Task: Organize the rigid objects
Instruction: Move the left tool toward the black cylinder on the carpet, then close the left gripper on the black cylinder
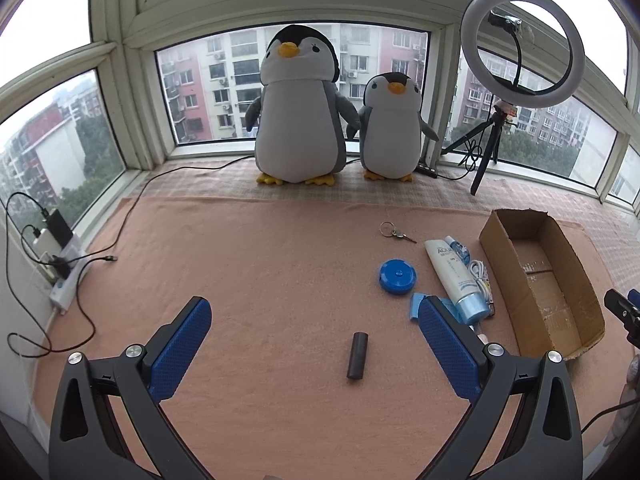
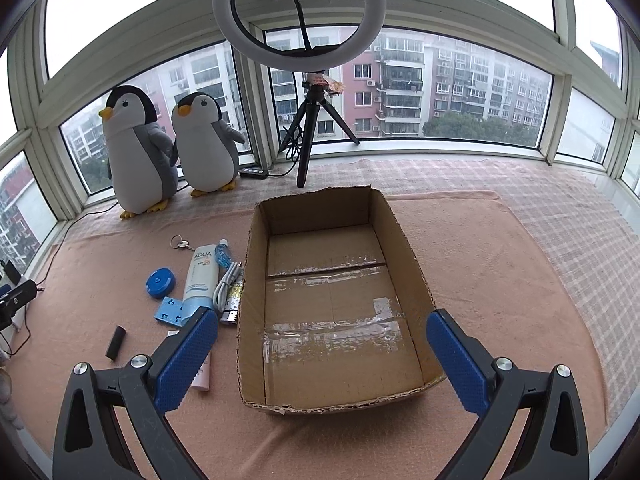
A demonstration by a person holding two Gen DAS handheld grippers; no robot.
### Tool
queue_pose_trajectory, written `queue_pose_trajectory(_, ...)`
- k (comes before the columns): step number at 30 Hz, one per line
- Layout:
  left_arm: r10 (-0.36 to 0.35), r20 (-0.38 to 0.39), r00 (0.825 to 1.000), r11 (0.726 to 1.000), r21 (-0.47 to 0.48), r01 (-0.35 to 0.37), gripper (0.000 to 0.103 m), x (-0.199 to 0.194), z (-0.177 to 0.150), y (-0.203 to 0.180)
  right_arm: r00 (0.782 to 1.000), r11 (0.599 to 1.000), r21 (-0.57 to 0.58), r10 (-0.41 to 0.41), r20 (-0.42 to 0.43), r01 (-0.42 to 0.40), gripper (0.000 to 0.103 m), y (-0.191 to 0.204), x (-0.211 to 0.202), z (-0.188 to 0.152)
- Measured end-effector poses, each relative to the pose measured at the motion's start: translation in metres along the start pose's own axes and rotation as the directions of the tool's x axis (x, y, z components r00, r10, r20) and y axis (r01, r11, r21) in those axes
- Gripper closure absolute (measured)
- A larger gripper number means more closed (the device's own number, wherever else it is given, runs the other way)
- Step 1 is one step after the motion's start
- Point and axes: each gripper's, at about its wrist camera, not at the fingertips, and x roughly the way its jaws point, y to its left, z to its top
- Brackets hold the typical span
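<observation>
My left gripper [image 1: 314, 308] is open above the pink cloth, its blue pads wide apart, and a small dark cylinder [image 1: 358, 355] lies between and just below them. To its right lie a blue round tape measure [image 1: 397, 276], a white sunscreen tube [image 1: 454, 276], a key ring [image 1: 394, 232] and a white cable [image 1: 482, 280]. My right gripper [image 2: 322, 326] is open over the bare inside of the cardboard box [image 2: 412, 248]. Left of the box I see the sunscreen tube [image 2: 200, 276], tape measure [image 2: 160, 282], dark cylinder [image 2: 116, 342] and a pink tube [image 2: 202, 376].
Two plush penguins [image 1: 300, 112] stand at the window. A ring light on a tripod [image 1: 520, 48] stands behind the box. Cables and a power strip [image 1: 66, 280] lie at the left edge. A blue card [image 2: 170, 312] lies beside the tube.
</observation>
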Motion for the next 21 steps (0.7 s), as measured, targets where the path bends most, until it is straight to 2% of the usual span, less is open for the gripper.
queue_pose_trajectory(8,0.046,-0.04,0.998,0.998,-0.044,-0.048,0.0,0.013,-0.004,0.022,0.996,0.997,0.025,-0.078,-0.038,0.079,0.0,-0.042,0.022,-0.002)
queue_pose_trajectory(15,0.02,-0.097,0.995,0.998,-0.055,-0.026,0.001,0.027,-0.015,0.022,0.988,0.991,0.038,-0.124,-0.095,0.128,0.0,-0.071,0.047,-0.008)
queue_pose_trajectory(21,-0.002,-0.148,0.989,0.999,-0.043,-0.004,0.001,0.043,-0.025,0.018,0.981,0.99,0.054,-0.118,-0.152,0.128,0.009,-0.082,0.069,-0.015)
